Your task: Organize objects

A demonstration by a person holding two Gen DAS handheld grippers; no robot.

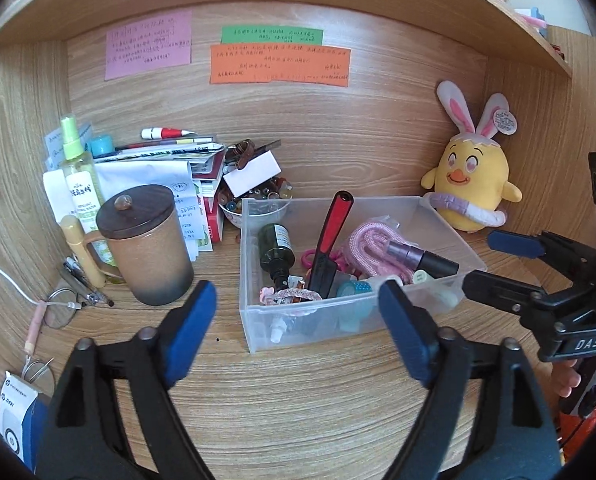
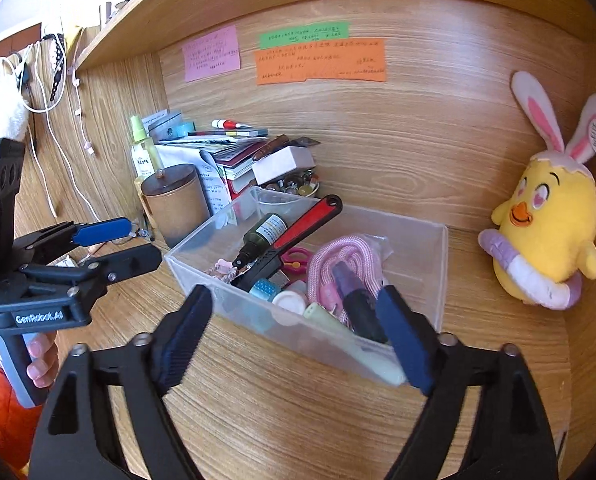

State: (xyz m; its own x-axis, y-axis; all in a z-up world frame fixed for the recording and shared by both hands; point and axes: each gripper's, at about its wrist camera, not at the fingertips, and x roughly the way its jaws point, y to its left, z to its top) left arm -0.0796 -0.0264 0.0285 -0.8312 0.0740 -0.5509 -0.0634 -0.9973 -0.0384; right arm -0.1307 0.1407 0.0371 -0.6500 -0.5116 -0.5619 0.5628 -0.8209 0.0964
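Note:
A clear plastic box [image 1: 254,320] [image 2: 438,280] sits on the wooden desk. Inside it lie a red and black comb [image 1: 330,240] [image 2: 298,228], a dark green bottle [image 1: 276,248] [image 2: 264,234], a coiled pink cord [image 1: 368,248] [image 2: 338,252], a purple and black tube [image 1: 422,258] [image 2: 358,300] and other small items. My left gripper [image 1: 298,312] [image 2: 138,244] is open just short of the box's near left corner, with nothing in it. At the box's near right side my right gripper [image 2: 296,308] [image 1: 498,262] is also open and holds nothing.
Left of the box are a lidded brown mug [image 1: 146,248], a spray bottle [image 1: 78,184], a stack of papers [image 1: 170,160], a bowl of beads [image 1: 254,204] and glasses [image 1: 62,308]. A yellow plush chick [image 1: 472,184] [image 2: 546,232] sits at the right. A shelf hangs overhead.

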